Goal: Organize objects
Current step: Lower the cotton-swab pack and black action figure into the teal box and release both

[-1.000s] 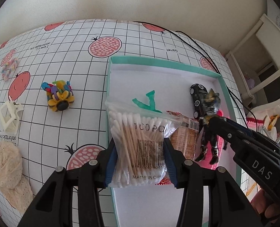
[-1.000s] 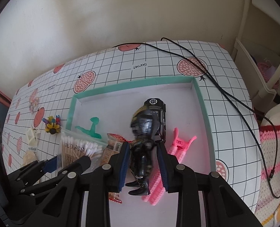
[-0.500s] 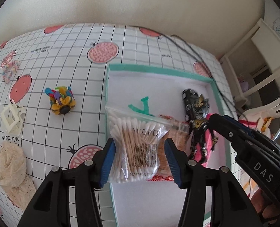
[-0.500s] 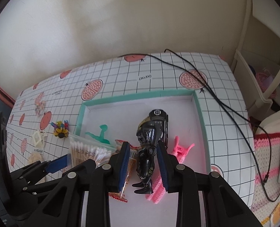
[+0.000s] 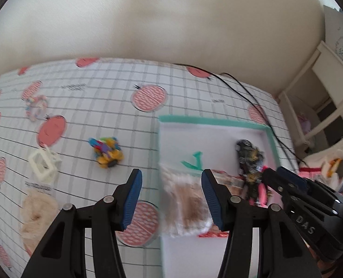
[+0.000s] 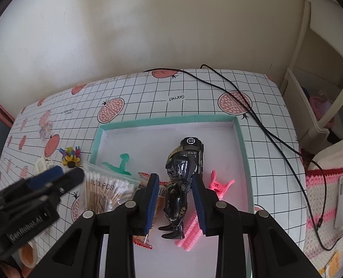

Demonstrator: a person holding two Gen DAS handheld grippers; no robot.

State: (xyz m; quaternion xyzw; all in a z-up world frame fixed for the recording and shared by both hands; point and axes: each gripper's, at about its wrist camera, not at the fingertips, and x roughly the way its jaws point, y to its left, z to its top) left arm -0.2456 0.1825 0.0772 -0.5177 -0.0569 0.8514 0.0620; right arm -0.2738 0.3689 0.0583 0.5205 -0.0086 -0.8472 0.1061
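Observation:
My left gripper (image 5: 171,199) is open. The bag of cotton swabs (image 5: 185,201) lies blurred below it, free of both pads, at the left edge of the teal-rimmed tray (image 5: 213,121). My right gripper (image 6: 175,201) is open above the black and gold figure (image 6: 179,176), with a gap on each side of its legs. The figure lies in the tray (image 6: 166,121) over a black toy car (image 6: 192,142). The tray also holds a pink hair clip (image 6: 219,183), a green piece (image 6: 122,162) and a snack packet (image 6: 145,238). The swab bag (image 6: 106,190) shows beside the left gripper (image 6: 64,176).
Left of the tray lie a colourful flower clip (image 5: 107,153), a white clip (image 5: 43,166), a beige lace cloth (image 5: 38,210) and a pastel scrunchie (image 5: 35,106). A black cable (image 6: 264,125) crosses the table's far right. A white shelf unit (image 6: 315,106) stands beyond the right edge.
My left gripper opened, let go of the swab bag and drew back, swinging left. The right gripper pulled back from the figure, which stays lying in the tray.

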